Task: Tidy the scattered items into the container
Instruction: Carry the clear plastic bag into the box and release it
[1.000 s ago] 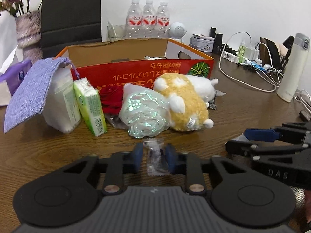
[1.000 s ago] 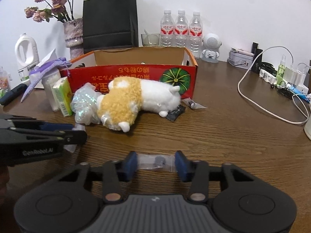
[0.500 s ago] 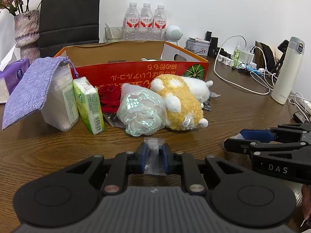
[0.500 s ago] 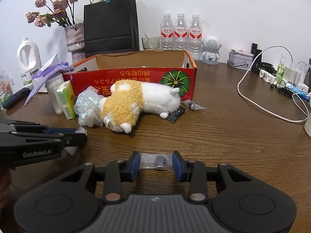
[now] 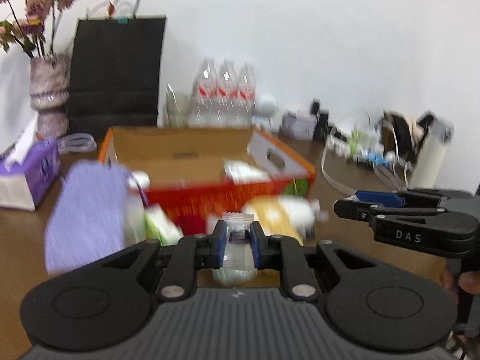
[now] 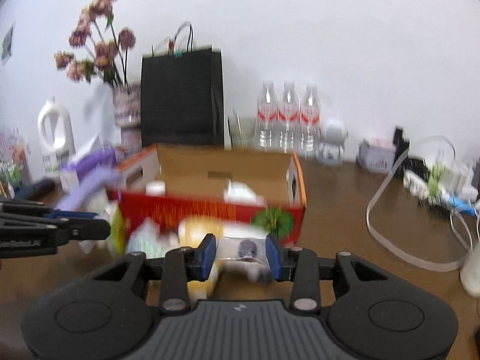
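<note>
My left gripper (image 5: 237,241) is shut on a small clear plastic packet (image 5: 237,234) and holds it in the air in front of the open red cardboard box (image 5: 210,192). My right gripper (image 6: 241,250) is shut on another clear packet with a dark piece inside (image 6: 244,249), also lifted, in front of the same box (image 6: 210,210). The box holds a few white items. A yellow-and-white plush toy (image 5: 282,213), an iridescent bag (image 6: 144,240), a green pack (image 5: 159,225) and a purple pouch (image 5: 87,207) lie in front of the box. Both views are blurred.
Behind the box stand a black paper bag (image 5: 117,72), three water bottles (image 5: 225,96), a flower vase (image 5: 49,90) and a tissue box (image 5: 27,177). Cables and a power strip (image 6: 426,186) and a white flask (image 5: 432,156) lie at the right.
Both grippers have risen off the table with their packets and moved toward the box. The left closed on its packet a second ago.
</note>
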Available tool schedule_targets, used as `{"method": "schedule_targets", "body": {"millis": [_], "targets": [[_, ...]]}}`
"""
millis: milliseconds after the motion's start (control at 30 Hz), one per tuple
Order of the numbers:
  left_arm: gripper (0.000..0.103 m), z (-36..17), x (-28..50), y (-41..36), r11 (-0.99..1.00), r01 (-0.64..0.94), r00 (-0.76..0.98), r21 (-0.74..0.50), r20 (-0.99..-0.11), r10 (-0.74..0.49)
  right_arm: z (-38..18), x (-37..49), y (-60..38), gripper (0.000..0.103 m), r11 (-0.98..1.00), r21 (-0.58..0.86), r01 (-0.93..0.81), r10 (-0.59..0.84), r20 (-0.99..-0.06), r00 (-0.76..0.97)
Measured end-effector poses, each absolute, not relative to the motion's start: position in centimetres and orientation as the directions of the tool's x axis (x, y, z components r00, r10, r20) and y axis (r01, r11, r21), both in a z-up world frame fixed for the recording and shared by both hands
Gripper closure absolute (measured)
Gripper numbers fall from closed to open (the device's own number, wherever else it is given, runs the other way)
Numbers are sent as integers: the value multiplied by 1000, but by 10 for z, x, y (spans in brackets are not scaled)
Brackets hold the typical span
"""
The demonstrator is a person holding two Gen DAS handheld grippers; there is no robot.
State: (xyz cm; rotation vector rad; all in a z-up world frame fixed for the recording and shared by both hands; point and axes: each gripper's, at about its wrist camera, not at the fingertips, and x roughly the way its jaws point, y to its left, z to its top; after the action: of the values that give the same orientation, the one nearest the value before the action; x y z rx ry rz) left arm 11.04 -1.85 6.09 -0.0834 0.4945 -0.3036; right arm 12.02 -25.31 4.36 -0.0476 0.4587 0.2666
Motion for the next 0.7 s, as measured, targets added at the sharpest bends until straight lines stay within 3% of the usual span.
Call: {"method": "schedule_targets", "body": {"millis": [233,433,700], "targets": [[85,107,163,-8,962,217,883,-166,-386,-266,80,187,-238,68,960,32,-278,268,-392,880],[86,105,226,3,964,145,859,-222,-456,-234,77,245,-221,68,966,45,-254,247,-441,863],[85,71,275,1,977,108,802,-186,-564,-196,33,299,-215,68,979,63,-196,197,-562,804]]}}
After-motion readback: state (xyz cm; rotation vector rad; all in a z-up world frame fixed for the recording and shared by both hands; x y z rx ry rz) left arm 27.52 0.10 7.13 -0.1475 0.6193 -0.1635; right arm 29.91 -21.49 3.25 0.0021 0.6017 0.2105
